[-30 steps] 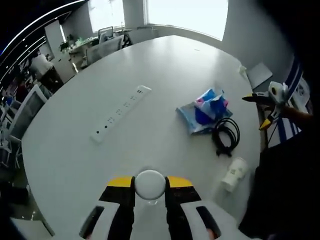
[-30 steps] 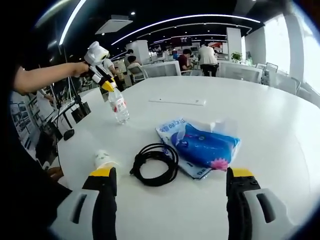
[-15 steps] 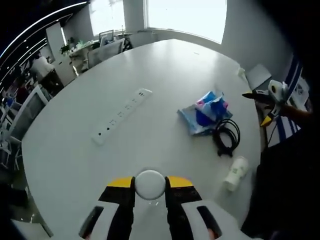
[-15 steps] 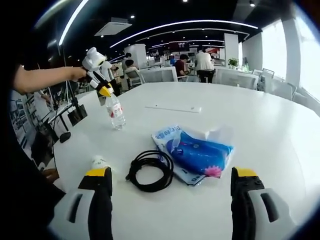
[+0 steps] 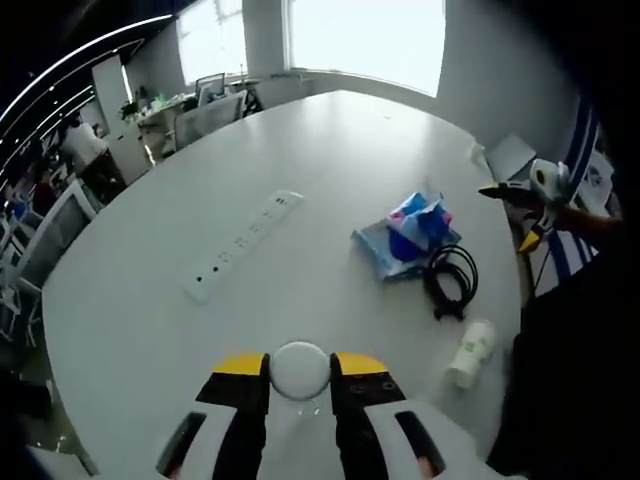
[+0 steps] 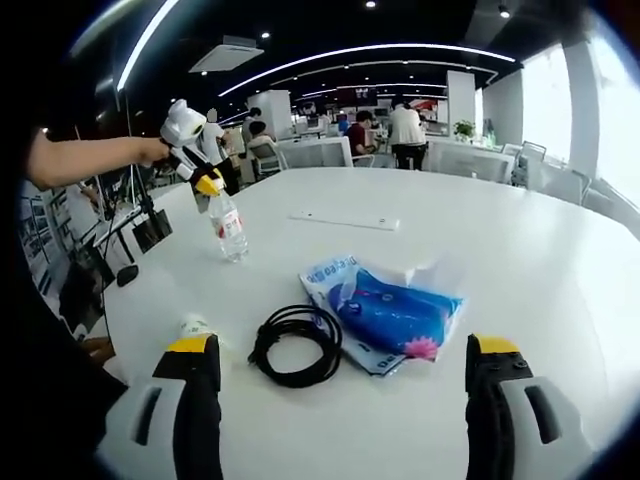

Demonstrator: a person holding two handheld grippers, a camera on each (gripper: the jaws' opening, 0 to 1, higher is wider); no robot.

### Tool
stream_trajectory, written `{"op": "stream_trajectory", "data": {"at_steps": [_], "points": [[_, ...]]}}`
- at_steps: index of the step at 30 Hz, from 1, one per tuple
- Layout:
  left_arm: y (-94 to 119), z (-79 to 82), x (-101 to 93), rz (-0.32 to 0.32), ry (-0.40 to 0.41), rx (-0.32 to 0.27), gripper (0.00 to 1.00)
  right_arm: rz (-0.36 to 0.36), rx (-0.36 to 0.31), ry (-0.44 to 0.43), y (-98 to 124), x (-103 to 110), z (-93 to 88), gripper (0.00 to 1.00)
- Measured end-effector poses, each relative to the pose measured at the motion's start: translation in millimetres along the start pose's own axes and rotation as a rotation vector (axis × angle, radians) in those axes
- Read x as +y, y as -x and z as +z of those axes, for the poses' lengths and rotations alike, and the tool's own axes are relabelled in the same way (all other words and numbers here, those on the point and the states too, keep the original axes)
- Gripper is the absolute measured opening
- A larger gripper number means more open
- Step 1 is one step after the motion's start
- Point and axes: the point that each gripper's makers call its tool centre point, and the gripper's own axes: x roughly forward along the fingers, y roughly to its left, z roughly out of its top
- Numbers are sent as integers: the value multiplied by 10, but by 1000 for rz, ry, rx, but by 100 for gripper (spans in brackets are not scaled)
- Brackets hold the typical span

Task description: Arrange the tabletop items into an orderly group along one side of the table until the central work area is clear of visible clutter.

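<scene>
Gripping the white cap of a water bottle [image 6: 229, 226], the left hand-held gripper [image 5: 299, 366] had its yellow-tipped jaws closed on it, and the bottle stood upright near the edge of the white table [image 5: 330, 160]. The right hand-held gripper [image 6: 340, 350] was spread wide and held nothing, above a coiled black cable [image 6: 295, 344] that touched a blue tissue pack [image 6: 395, 315]. A paper cup [image 5: 470, 350] lay on its side near the cable, and a white power strip [image 5: 243, 243] lay well apart from them.

white table [image 6: 520, 250], blue tissue pack [image 6: 392, 312] with pink flower, black cable [image 6: 296, 343].
</scene>
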Motion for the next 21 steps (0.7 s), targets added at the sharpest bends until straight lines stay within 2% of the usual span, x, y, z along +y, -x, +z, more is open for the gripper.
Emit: {"op": "stream_trajectory", "data": {"at_steps": [3, 7, 10, 14, 19, 21], "points": [[62, 87, 3, 10, 14, -44, 29, 1, -3, -3, -6, -4, 15, 100], [130, 102, -13, 19, 14, -56, 36, 4, -8, -3, -12, -6, 39, 100], [178, 132, -55, 28, 51, -110, 43, 4, -16, 0, -18, -14, 65, 100], [241, 95, -155, 43, 73, -148, 49, 3, -15, 11, -41, -59, 91, 100], [290, -3, -218, 110, 131, -200, 56, 5, 8, -8, -76, -134, 93, 100], [295, -48, -291, 116, 162, -229, 58, 5, 7, -4, -89, -153, 103, 100]]}}
